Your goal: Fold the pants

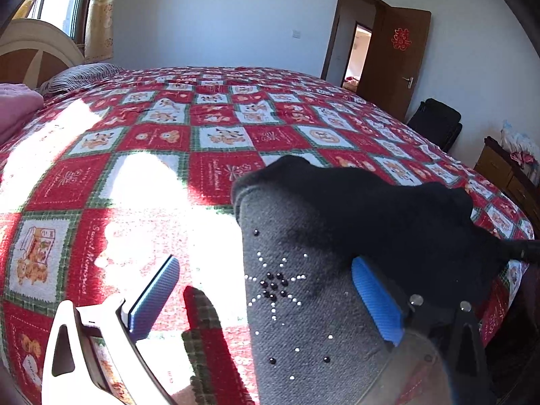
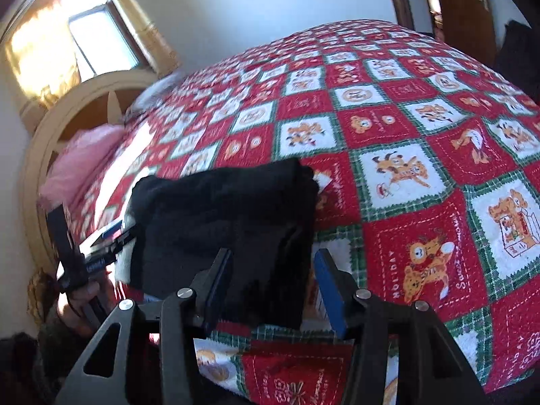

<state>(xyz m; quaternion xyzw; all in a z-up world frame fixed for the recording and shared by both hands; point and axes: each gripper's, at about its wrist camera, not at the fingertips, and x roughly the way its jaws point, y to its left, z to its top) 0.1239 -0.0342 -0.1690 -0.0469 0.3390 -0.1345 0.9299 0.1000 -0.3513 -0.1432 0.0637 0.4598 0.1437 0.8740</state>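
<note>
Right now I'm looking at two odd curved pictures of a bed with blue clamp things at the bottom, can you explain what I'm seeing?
Those clamps are two-finger grippers that a person holds, one in each hand, each with a wide-angle camera looking along its fingers. One picture is from the left gripper, the other from the right gripper. Both look down at a bed with a red patchwork blanket. On it lie black pants, folded into a compact stack; the left view shows sparkly studs on them. Both grippers are open. The left straddles the stack's edge, the right has a fold between its blue pads without pinching it. The left gripper also shows in the right view, beside the stack.
</note>
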